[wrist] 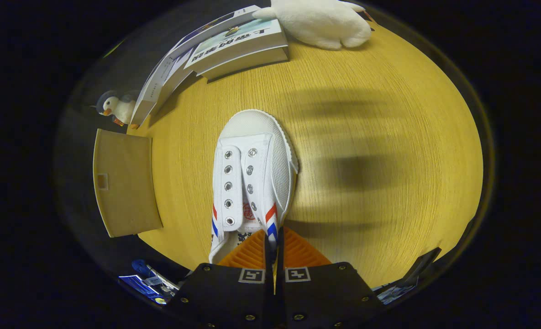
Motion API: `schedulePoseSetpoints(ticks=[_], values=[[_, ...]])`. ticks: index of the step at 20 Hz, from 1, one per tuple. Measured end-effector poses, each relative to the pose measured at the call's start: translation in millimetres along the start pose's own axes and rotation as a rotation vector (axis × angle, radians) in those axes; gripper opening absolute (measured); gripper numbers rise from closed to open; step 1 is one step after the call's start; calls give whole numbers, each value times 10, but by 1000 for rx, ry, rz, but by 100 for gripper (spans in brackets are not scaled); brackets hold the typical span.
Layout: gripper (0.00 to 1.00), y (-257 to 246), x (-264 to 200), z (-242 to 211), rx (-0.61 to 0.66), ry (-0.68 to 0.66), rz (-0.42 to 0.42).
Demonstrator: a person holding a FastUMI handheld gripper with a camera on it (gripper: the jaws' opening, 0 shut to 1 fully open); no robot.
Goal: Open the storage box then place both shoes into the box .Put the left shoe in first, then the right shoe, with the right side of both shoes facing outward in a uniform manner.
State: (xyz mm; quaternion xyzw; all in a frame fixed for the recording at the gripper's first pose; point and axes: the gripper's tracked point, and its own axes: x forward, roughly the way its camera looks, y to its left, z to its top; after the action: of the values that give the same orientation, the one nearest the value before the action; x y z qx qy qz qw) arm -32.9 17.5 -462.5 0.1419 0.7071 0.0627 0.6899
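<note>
1. You are gripping the shoe [252, 178]: the tool [274, 244] is pinching its collar wall over the worktop [366, 137].
2. Next, probably carry it to the box flap [124, 183], right side outward.

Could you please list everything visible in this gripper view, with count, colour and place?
shoe: one, white with red and blue stripes, just ahead of the fingers, side wall pinched between them
table: one, yellow wood, under the shoe
flap: one, tan, left of the shoe
books: a pile, white covers, beyond the shoe
plush: one, white, beside the books
penguin: one, grey and white, past the flap
hand-held gripper: one, shut on the shoe
</note>
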Motion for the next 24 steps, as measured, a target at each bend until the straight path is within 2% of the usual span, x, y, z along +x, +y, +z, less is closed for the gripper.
schedulePoseSetpoints(ticks=[4,8,16,24], values=[[2,86,-160,-39,-8,0,-7],[2,320,-385,-48,-35,-8,20],[2,1012,-889,12,-175,-52,57],[2,1635,-1163,79,-286,-74,67]])
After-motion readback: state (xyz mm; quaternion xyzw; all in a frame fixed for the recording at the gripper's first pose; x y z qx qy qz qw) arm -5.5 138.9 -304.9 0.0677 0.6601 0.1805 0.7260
